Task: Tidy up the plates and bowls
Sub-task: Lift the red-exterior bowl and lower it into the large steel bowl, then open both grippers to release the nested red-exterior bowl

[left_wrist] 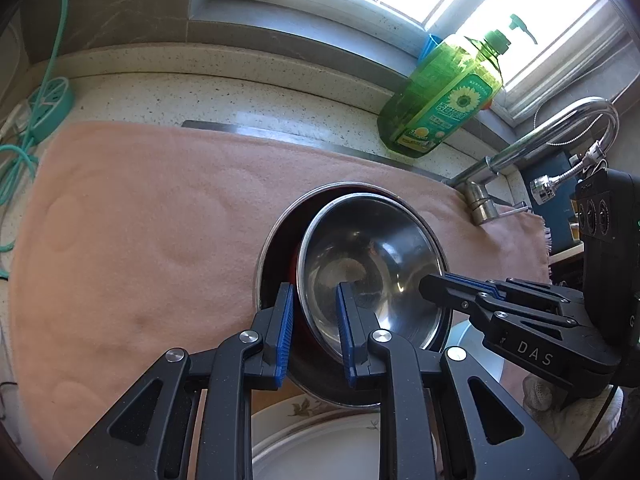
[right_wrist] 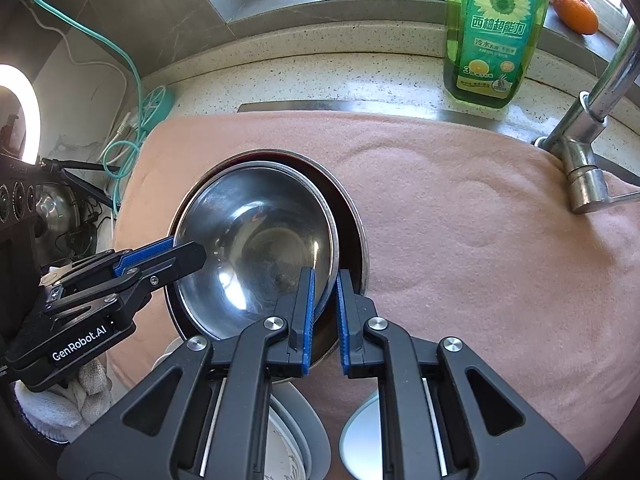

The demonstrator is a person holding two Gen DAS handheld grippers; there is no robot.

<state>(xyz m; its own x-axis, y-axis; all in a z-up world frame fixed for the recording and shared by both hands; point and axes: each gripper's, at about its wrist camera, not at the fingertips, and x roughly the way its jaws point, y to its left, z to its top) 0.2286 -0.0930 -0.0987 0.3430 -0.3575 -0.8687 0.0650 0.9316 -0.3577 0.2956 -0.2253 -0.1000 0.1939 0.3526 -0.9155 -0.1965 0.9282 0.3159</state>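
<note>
Both claws, left (left_wrist: 314, 334) and right (right_wrist: 325, 314), clamped on opposite rims of steel bowl (left_wrist: 368, 264), nesting it level inside larger bowl (left_wrist: 276, 240) beneath.

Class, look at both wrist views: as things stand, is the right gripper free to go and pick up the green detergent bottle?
Probably not: the right gripper is shut on the steel bowl rim. The green detergent bottle stands unobstructed behind the pink towel.
</note>
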